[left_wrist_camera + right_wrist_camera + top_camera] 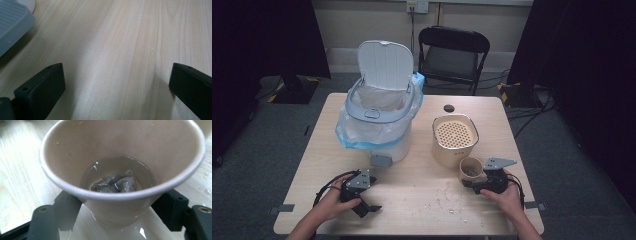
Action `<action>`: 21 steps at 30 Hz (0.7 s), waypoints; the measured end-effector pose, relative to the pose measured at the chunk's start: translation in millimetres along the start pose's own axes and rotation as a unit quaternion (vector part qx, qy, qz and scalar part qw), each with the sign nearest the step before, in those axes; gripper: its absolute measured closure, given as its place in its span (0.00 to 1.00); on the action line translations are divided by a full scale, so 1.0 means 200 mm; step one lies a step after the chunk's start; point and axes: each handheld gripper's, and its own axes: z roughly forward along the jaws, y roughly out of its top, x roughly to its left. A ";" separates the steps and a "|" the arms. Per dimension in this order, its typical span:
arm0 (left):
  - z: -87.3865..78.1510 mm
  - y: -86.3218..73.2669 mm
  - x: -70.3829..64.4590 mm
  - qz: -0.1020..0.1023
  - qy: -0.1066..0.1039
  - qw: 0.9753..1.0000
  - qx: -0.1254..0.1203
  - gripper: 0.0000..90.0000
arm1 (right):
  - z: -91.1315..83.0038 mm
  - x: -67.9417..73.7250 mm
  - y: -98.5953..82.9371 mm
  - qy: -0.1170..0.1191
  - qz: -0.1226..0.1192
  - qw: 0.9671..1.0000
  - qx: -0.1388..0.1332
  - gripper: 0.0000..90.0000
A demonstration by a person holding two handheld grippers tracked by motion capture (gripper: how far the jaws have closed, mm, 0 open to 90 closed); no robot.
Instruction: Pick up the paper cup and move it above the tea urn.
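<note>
Closest to the person, the left gripper (pixel 362 197) sits low over the near-left part of the wooden table (pixel 422 200), jaws spread wide with nothing but bare wood grain between them in the left gripper view. Over on the right, the right gripper (pixel 479 184) has its jaws clamped on either side of a paper cup (pixel 120 167), down near the base. The cup stands upright on the table near the right edge, and inside there's a bit of liquid with some dark soggy lumps (pixel 115 183) sitting at the bottom, can't tell exactly what they are. Some crumbs or droplets (pixel 447 205) are scattered on the table between the two grippers.

Just behind the cup is a cream container with a perforated strainer lid (pixel 454 135). Left of that, a white pedal bin (pixel 379 115) with a plastic liner, lid flipped up, grey pedal (pixel 380 161) facing the person. A small dark round thing (pixel 448 108) lies further back, and a black folding chair (pixel 452 55) stands past the table.
</note>
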 end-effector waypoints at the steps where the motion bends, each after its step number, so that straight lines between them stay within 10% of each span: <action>1: 0.00 0.00 0.00 0.000 0.000 1.000 0.000 0.00 | 0.00 0.00 0.00 -0.001 0.000 1.000 -0.001 0.33; 21: 0.00 0.00 0.00 0.000 0.000 1.000 0.000 0.00 | -0.07 0.01 -0.01 -0.025 -0.027 0.999 0.014 0.38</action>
